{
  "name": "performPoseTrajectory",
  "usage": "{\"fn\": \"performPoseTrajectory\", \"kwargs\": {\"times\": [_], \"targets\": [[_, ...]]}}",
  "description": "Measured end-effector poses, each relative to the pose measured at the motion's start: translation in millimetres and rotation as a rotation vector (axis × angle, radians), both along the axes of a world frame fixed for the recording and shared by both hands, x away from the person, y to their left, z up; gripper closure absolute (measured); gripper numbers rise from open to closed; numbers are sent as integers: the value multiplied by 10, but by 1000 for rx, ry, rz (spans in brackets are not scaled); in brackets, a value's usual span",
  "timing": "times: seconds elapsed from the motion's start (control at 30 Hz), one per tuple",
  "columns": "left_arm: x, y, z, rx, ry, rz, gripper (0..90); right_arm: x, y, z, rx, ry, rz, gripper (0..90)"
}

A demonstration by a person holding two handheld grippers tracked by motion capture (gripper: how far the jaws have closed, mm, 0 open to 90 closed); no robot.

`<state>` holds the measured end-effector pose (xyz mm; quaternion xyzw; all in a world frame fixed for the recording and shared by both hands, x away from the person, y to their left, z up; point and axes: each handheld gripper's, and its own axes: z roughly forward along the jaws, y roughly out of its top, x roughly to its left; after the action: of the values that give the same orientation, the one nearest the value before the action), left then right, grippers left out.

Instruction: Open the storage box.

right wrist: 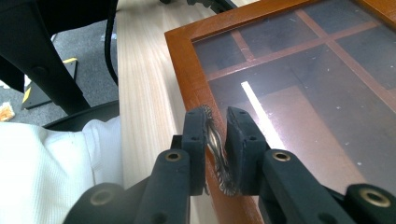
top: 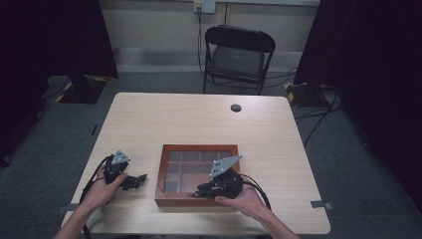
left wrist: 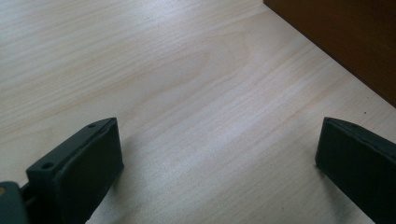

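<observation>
You are in a plain recording room, something like a lab: black curtains [top: 64, 35] hang at both sides, a folding chair [top: 238, 57] faces your bare wooden table [top: 199, 119], cables [top: 318, 112] trail over grey carpet, and a wall socket [top: 204, 6] sits behind.

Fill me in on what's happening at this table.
A person at a light wooden table holds a gripper in each hand. The right gripper is at the near edge of a wooden box with a glass lid, its jaws closed on a small ridged metal piece on the box's frame, probably a clasp or handle. The left gripper rests open on the table left of the box, holding nothing. The lid appears to be down.
</observation>
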<state>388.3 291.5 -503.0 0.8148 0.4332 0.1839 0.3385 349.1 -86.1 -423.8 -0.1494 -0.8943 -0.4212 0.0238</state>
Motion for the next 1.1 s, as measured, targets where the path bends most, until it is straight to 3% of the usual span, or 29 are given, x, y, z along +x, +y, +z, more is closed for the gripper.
{"fn": "performPoseTrajectory", "kwargs": {"times": [0.43,1.1], "targets": [[-2,1,0,0,0,1,0,-11,82,-99,-46,-16,30,789],[-2,1,1,1,-1,0,0,17,113,-93,-56,-13,45,824]]}}
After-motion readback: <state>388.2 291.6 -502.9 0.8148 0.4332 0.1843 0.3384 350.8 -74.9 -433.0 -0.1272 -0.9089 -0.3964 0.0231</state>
